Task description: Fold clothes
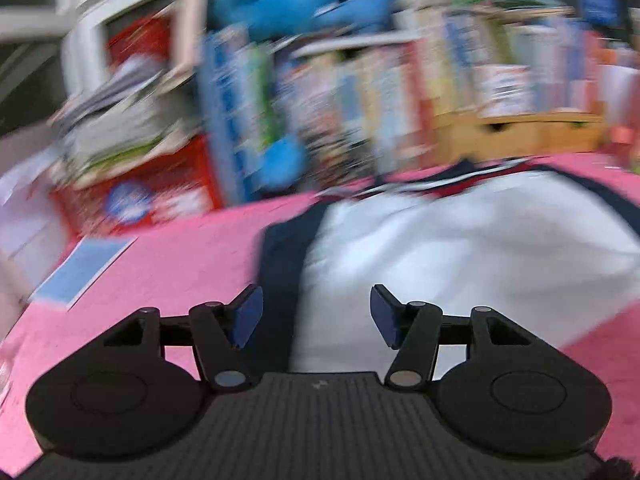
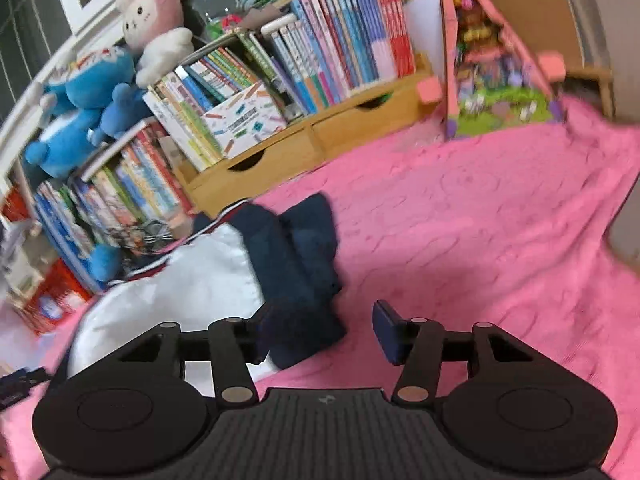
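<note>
A white garment with navy sleeves and a red-striped collar lies spread on the pink blanket [image 1: 168,264]. In the left wrist view its white body [image 1: 460,252] fills the right half and one navy sleeve [image 1: 280,264] runs down the middle. My left gripper [image 1: 316,312] hovers open over that sleeve's edge, holding nothing. In the right wrist view the white body [image 2: 192,280] is at the left, with the folded-in navy sleeve [image 2: 296,248] beside it. My right gripper [image 2: 324,328] is open, and its left finger sits over the sleeve's lower end without pinching it.
Behind the blanket stands a wooden rack of books [image 2: 320,80] with small drawers [image 2: 280,156]. Blue and pink plush toys [image 2: 92,88] sit on top at the left. A pink toy house [image 2: 500,60] stands at the back right. A blue card [image 1: 84,268] lies on the blanket's left.
</note>
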Action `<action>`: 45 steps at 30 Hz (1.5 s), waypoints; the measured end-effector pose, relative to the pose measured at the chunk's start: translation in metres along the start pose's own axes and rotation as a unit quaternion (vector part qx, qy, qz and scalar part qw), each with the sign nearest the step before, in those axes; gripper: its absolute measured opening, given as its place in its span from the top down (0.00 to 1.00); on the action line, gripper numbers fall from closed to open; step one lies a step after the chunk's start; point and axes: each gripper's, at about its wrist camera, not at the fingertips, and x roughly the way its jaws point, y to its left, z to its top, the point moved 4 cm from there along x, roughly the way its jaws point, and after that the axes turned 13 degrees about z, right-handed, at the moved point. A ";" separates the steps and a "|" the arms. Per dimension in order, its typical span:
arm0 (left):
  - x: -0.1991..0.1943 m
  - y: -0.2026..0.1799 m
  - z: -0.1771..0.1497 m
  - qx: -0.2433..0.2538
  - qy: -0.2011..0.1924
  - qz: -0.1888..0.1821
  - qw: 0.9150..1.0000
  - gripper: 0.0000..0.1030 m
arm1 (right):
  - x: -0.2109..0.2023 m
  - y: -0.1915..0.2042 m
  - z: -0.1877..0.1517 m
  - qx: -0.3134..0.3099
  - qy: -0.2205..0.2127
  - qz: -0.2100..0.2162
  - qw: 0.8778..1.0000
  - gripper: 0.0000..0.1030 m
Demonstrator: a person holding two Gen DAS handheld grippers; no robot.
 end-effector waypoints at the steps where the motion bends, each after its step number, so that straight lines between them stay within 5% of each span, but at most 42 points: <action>1: -0.006 -0.015 0.005 0.012 -0.006 -0.015 1.000 0.40 | 0.005 0.000 -0.002 0.004 0.004 -0.002 1.000 0.49; 6: -0.009 -0.074 0.005 0.055 -0.020 -0.023 0.998 0.39 | 0.021 0.003 -0.017 0.026 0.025 0.000 0.999 0.49; 10: 0.004 -0.095 -0.005 0.048 0.022 -0.059 0.997 0.35 | 0.027 0.008 -0.018 0.020 0.022 -0.001 1.000 0.47; 18: 0.021 -0.095 -0.015 0.020 0.074 -0.083 0.994 0.21 | 0.047 0.009 -0.009 0.038 0.009 0.011 0.999 0.46; 24: 0.021 -0.095 -0.019 0.011 0.067 -0.085 0.994 0.19 | 0.068 0.008 0.000 0.062 -0.006 0.023 0.998 0.46; 30: 0.024 -0.093 -0.018 -0.001 0.077 -0.099 0.992 0.18 | 0.089 0.001 0.011 0.092 -0.035 0.027 0.995 0.60; 32: 0.025 -0.093 -0.018 -0.003 0.080 -0.104 0.991 0.17 | 0.092 0.009 0.016 0.070 -0.029 0.019 0.997 0.71; 37: 0.026 -0.095 -0.017 0.001 0.085 -0.112 0.990 0.14 | 0.078 0.074 0.036 -0.078 -0.064 0.035 0.994 0.78; 41: 0.017 -0.089 -0.021 -0.010 0.084 -0.133 0.987 0.14 | 0.081 0.164 0.037 -0.248 -0.072 0.078 0.963 0.79; 45: 0.002 -0.047 -0.040 -0.041 0.097 -0.150 0.983 0.13 | 0.105 0.244 0.012 -0.349 -0.028 0.145 0.926 0.81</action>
